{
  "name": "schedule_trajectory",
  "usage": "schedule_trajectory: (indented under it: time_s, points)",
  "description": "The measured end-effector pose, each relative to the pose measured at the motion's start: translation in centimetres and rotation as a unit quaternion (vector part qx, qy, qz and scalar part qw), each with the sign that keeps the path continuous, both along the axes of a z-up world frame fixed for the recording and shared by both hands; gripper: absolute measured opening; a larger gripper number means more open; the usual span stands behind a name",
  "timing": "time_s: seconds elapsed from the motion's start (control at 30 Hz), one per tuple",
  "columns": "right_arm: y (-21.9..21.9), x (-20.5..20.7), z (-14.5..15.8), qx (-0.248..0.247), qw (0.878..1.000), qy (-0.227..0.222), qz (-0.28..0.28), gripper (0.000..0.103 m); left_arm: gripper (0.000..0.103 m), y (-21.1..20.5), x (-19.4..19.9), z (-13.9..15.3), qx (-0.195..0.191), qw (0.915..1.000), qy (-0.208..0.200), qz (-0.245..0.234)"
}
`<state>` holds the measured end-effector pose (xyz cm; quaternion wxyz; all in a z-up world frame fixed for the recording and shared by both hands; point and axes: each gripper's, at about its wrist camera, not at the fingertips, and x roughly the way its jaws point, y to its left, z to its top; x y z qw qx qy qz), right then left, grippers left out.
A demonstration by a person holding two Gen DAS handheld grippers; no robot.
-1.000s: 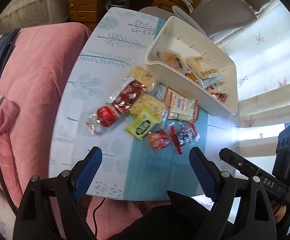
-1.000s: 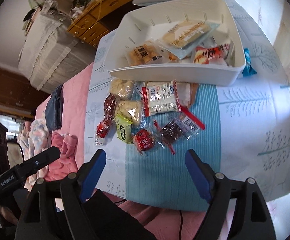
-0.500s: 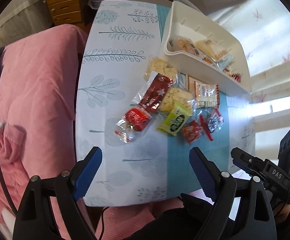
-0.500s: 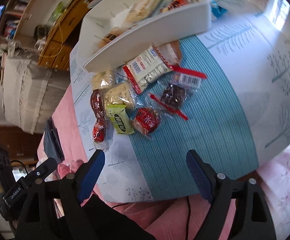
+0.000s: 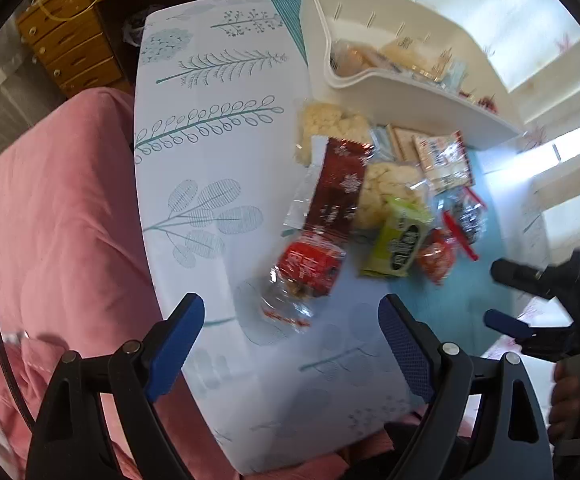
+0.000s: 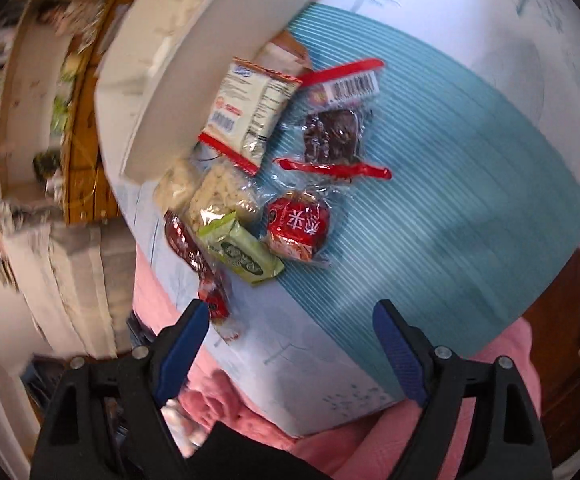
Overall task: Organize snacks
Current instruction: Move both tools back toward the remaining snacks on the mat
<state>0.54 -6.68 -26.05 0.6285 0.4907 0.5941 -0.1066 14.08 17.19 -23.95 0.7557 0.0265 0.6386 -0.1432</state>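
Note:
Several snack packets lie on the table in front of a white basket point(image 5: 410, 92) that holds more snacks. Nearest my left gripper point(image 5: 290, 332) is a clear packet with a red round snack point(image 5: 310, 264), then a long dark red packet point(image 5: 338, 188) and a green packet point(image 5: 402, 244). My left gripper is open and empty, just short of the red snack. My right gripper point(image 6: 290, 340) is open and empty above the table's front edge, near the green packet point(image 6: 246, 252) and a red round snack point(image 6: 298, 224). The basket point(image 6: 194, 72) is at upper left there.
A pink quilt point(image 5: 58, 220) lies left of the table and under its front edge point(image 6: 370, 440). Wooden drawers point(image 5: 74, 48) stand behind. The other gripper point(image 5: 550, 300) shows at the right of the left wrist view. A teal striped band point(image 6: 450, 184) crosses the tablecloth.
Both grippers have moved down and closer to the snack pile. The right wrist view has tilted, so the basket has slid to the upper left. Both stay open.

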Motion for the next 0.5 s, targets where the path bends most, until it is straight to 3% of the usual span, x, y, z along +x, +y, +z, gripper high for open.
schedule_trajectory:
  time_s: [0.27, 0.5]
  points:
    - [-0.2, 0.7, -2.3, 0.023, 0.993, 0.056, -0.104, 0.084, 0.088, -1.1, 1.3, -2.7, 0.001, 0.9992, 0.011, -0.037]
    - [0.2, 2.1, -3.7, 0.004, 0.990, 0.093, -0.110, 0.083, 0.088, -1.7, 2.5, -4.9, 0.001, 0.9986, 0.027, -0.046]
